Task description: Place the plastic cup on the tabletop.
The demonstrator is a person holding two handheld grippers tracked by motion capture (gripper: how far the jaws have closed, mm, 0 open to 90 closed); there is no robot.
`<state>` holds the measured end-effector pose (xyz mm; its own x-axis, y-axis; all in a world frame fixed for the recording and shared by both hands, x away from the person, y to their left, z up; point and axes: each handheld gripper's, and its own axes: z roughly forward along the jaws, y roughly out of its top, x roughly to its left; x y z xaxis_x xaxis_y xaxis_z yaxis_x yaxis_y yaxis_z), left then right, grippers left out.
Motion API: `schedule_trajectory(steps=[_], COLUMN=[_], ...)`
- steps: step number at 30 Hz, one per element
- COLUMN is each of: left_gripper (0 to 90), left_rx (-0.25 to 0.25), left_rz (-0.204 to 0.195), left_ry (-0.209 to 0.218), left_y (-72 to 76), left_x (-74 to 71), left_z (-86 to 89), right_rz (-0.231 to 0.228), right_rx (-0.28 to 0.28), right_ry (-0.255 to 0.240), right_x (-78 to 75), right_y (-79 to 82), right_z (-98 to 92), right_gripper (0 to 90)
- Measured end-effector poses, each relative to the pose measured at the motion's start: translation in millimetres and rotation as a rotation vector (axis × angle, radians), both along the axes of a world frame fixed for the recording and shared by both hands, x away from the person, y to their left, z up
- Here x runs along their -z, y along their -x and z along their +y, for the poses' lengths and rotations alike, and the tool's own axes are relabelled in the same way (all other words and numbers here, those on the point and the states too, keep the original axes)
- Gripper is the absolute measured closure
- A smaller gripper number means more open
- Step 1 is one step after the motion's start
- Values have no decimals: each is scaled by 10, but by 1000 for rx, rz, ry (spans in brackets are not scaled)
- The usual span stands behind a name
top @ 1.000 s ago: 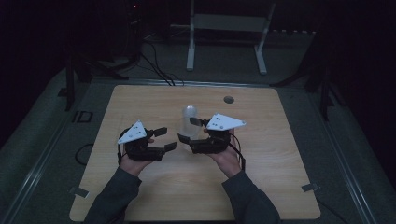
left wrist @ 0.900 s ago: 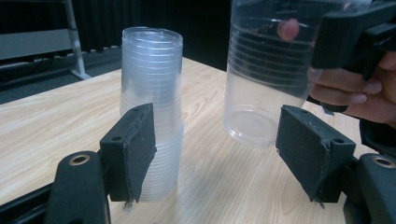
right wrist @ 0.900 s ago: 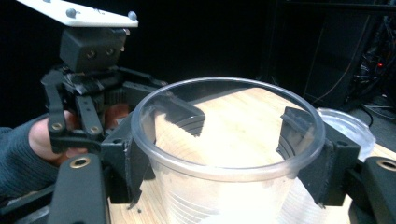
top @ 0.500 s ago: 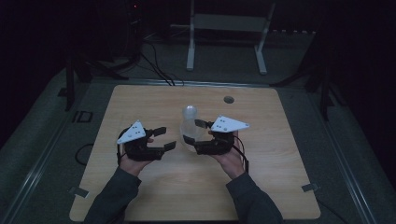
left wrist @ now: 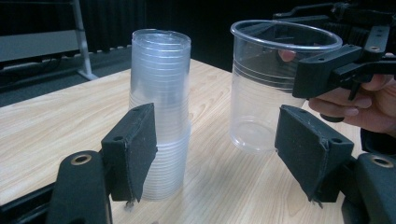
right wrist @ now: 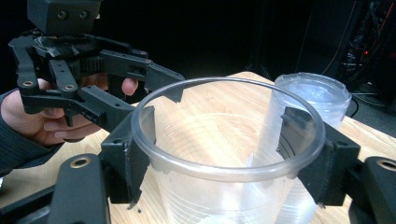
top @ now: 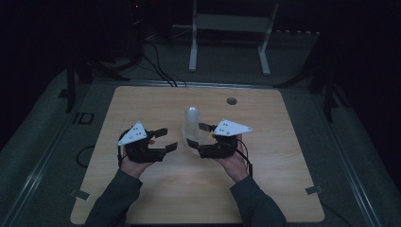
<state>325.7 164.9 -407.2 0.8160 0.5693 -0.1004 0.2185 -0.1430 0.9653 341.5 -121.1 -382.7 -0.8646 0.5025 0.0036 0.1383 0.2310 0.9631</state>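
Right black two-jaw gripper (right wrist: 224, 154) clamps a single clear plastic cup (right wrist: 224, 177) upright just off the light wooden table (top: 283, 189) near its middle, a stack of nested clear plastic cups (left wrist: 160, 116) standing just beyond, while the left black two-jaw gripper (left wrist: 219, 149) hangs wide open and empty beside both.

Legible text, labels, brands, numbers, signs: almost none. One marking on the dark grey floor mat (top: 56, 142) left of the light wooden table (top: 142, 99) in the high view: two pale characters (top: 83, 117) resembling "ID", too dim and small to confirm. Clear plastic single cup (right wrist: 224, 154), stack of clear plastic cups (left wrist: 160, 116), black gripper jaws and white three-cornered plates: no readable print.
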Motion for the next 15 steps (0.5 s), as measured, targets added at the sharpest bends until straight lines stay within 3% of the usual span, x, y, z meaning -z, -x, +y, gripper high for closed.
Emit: schedule_trajectory(steps=[15], left_gripper=[298], left_rx=[-5], left_rz=[3], left_ry=[-4], left_y=[-2], left_x=[1], left_z=[-6], right_rz=[15], right_rx=[14], right_ry=[-13], right_x=[93], right_y=[-22], right_z=[-45], right_gripper=[274])
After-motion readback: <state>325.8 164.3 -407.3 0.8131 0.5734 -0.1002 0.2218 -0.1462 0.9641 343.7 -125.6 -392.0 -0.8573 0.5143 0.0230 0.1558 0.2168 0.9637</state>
